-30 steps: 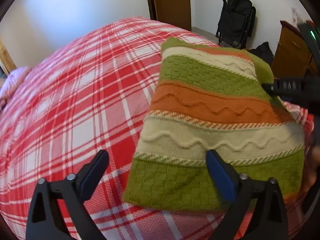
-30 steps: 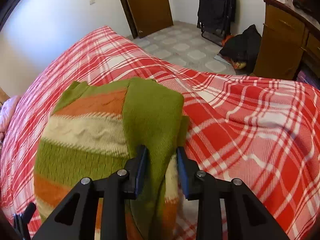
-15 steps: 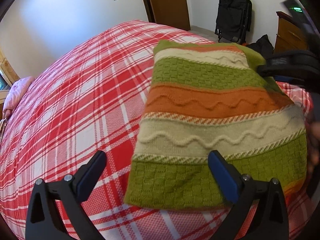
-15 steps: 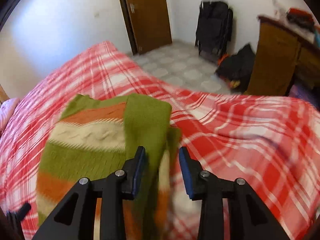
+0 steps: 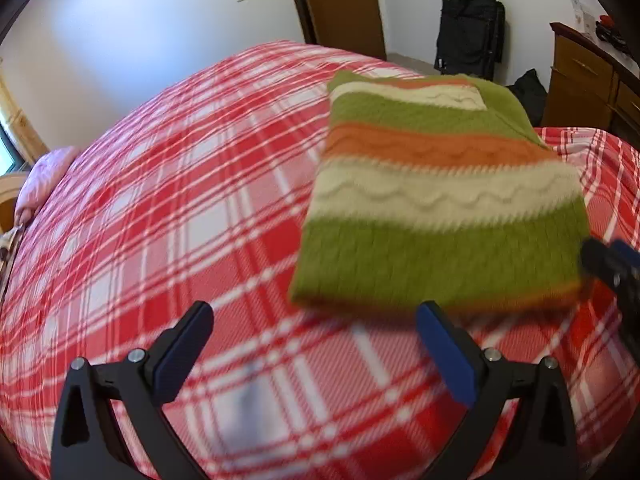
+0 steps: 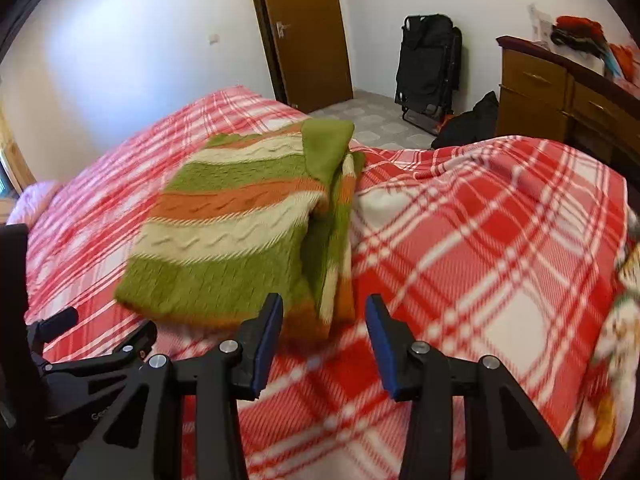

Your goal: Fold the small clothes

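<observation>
A folded knit sweater (image 5: pixel 440 200) (image 6: pixel 240 220) with green, orange and cream stripes lies on the red plaid bedspread (image 5: pixel 180 200) (image 6: pixel 480 260). One green sleeve is folded across its far right corner. My left gripper (image 5: pixel 312 316) is open over bare bedspread, just short of the sweater's near edge. My right gripper (image 6: pixel 324 304) has its jaws opening. The sweater's near right corner shows in the gap at the tips, but the pads do not press on it. The right gripper's tip (image 5: pixel 612 264) shows at the right edge of the left wrist view.
Past the bed's far side are a brown door (image 6: pixel 304 32), a black folded chair (image 6: pixel 428 64), a dark bag on the tiled floor (image 6: pixel 472 124) and a wooden dresser (image 6: pixel 560 96). A pink pillow (image 5: pixel 48 176) lies far left. Colourful cloth (image 6: pixel 620 320) lies at the right edge.
My right gripper let go of the green sleeve, widened and drew back to the sweater's near corner. My left gripper pulled back off the sweater's near edge.
</observation>
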